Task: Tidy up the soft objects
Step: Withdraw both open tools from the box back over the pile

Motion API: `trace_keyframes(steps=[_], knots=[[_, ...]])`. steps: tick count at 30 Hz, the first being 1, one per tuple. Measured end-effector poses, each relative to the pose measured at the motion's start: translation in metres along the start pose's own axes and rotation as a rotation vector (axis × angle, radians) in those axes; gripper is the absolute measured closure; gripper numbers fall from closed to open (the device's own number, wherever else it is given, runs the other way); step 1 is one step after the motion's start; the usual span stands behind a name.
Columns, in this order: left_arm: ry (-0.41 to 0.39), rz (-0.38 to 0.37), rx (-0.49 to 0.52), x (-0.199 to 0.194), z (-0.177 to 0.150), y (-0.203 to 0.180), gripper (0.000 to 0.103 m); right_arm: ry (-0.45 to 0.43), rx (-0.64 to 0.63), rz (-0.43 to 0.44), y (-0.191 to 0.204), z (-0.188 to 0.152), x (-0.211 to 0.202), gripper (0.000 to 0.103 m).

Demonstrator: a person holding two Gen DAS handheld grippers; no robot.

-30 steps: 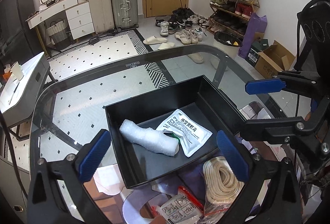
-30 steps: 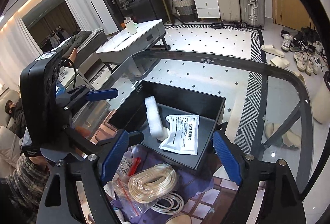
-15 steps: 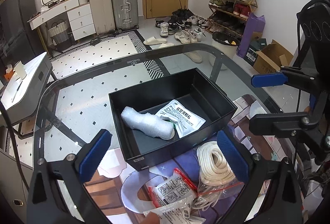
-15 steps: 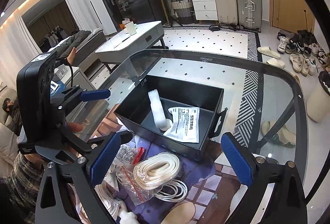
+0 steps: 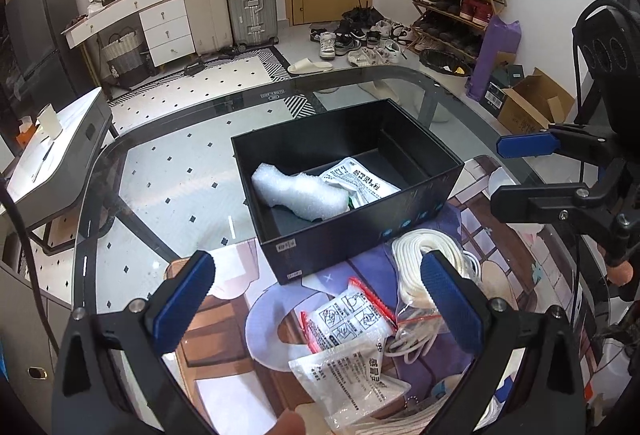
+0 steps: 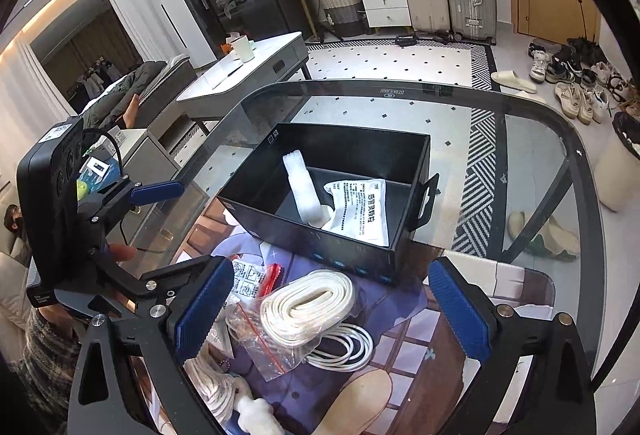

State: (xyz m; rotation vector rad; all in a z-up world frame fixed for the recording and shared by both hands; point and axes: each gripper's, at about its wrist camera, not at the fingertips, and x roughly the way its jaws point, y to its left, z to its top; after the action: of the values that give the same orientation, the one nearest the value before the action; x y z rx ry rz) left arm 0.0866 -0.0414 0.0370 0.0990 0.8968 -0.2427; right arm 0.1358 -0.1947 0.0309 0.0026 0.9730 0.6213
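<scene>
Left tongs [image 5: 320, 303]: spread, empty.
Right tongs [image 6: 332, 309]: spread, empty.
Black box [image 5: 360, 239]: on worktop [image 5: 180, 187]; holds foam roll [image 5: 298, 191], white pouch [image 5: 360, 181].
Rope coil [image 6: 308, 305]: just before box.

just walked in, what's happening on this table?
A person is sorting soft items into a black box on the glass table. A bubble-wrap roll and a white pouch are already inside. Both hand-held grippers, left and right, are open and empty above the coiled white strap and plastic packets outside.
</scene>
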Motion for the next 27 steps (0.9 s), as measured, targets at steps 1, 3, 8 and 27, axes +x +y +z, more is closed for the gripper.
trace_keyframes(steps=[1,3,8,27], knots=[[0.003,-0.001,-0.004,0.0,-0.003,0.0,0.0,0.002,0.007,0.002,0.0,-0.001,0.001,0.004],[0.01,-0.001,-0.011,0.001,-0.008,0.0,0.0,0.008,0.017,0.005,0.0,-0.003,0.002,0.004],[0.029,0.001,-0.02,0.001,-0.018,-0.001,0.0,0.034,0.046,0.008,0.0,-0.007,0.009,0.004],[0.088,-0.017,-0.044,0.01,-0.058,-0.003,0.0,0.118,0.136,0.039,0.004,-0.012,0.037,0.004]])
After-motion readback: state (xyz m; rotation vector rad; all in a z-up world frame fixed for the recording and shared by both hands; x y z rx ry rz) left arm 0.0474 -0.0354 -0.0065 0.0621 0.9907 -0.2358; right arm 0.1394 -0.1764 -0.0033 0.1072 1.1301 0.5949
